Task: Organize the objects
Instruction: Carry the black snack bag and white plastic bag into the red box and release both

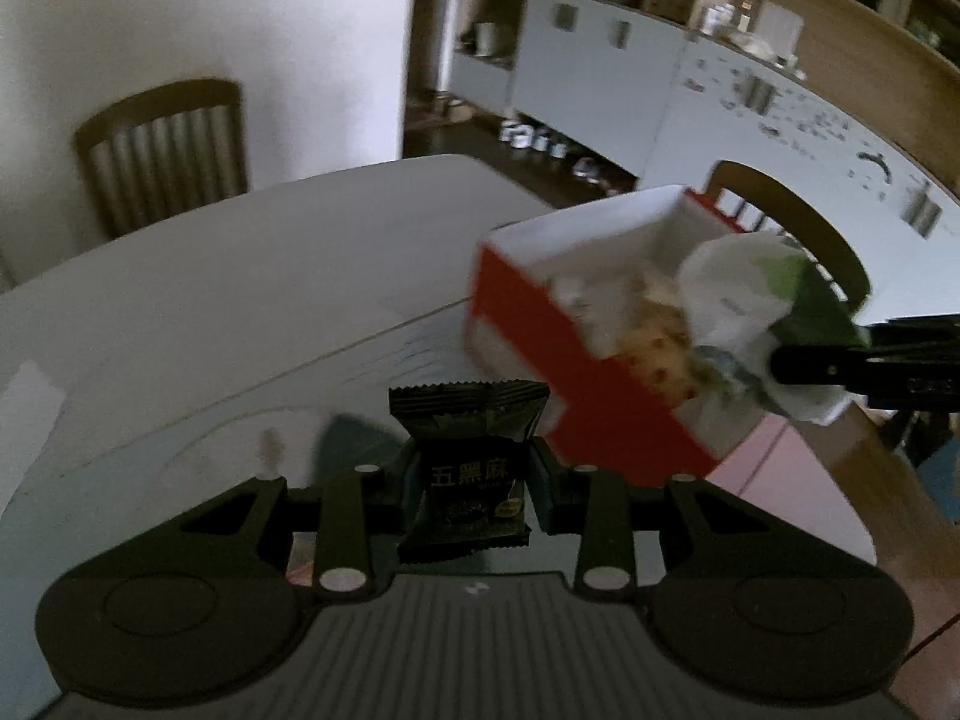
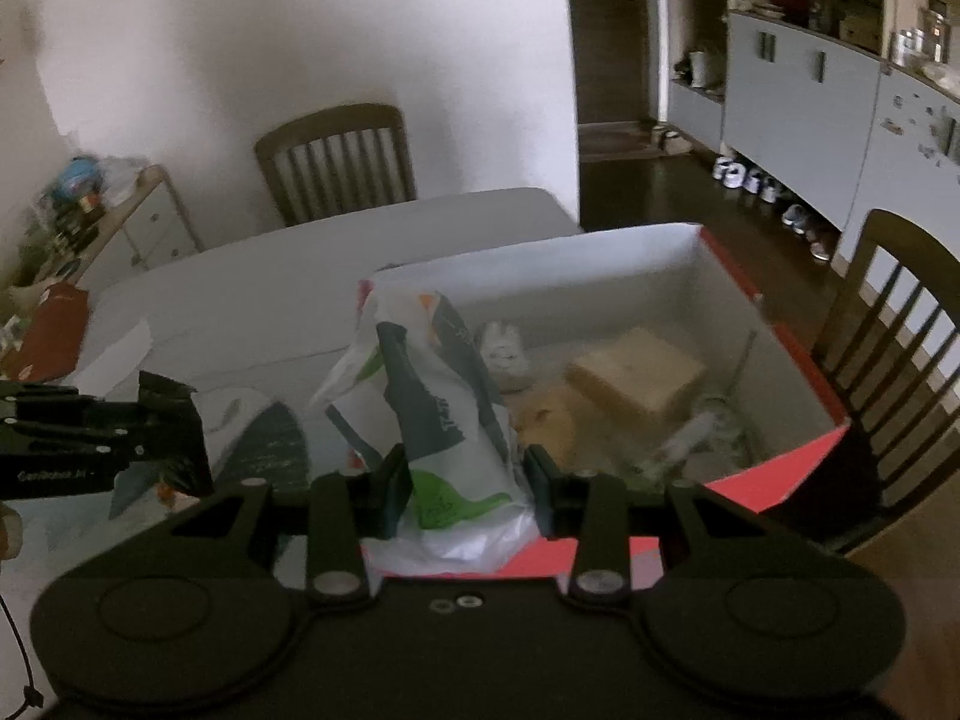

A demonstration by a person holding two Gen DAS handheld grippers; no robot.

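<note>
My left gripper (image 1: 474, 483) is shut on a small black snack packet (image 1: 465, 468) with pale printed characters, held above the table. The red-and-white cardboard box (image 1: 528, 330) stands to its right, near the table's edge, with snacks and packets inside. My right gripper (image 2: 468, 486) is shut on a crumpled white plastic bag with green and grey print (image 2: 432, 414), held over the box's near left corner (image 2: 780, 480). In the left wrist view that bag (image 1: 738, 294) hangs over the box's far side, with the right gripper's black fingers (image 1: 798, 366) reaching in from the right.
The white table (image 1: 240, 276) stretches left and back. Wooden chairs stand at its far side (image 2: 336, 162) and its right (image 2: 888, 324). A brown block (image 2: 636, 372) and small packets lie in the box. A cluttered side cabinet (image 2: 90, 210) sits far left; grey cupboards (image 2: 804, 102) line the right wall.
</note>
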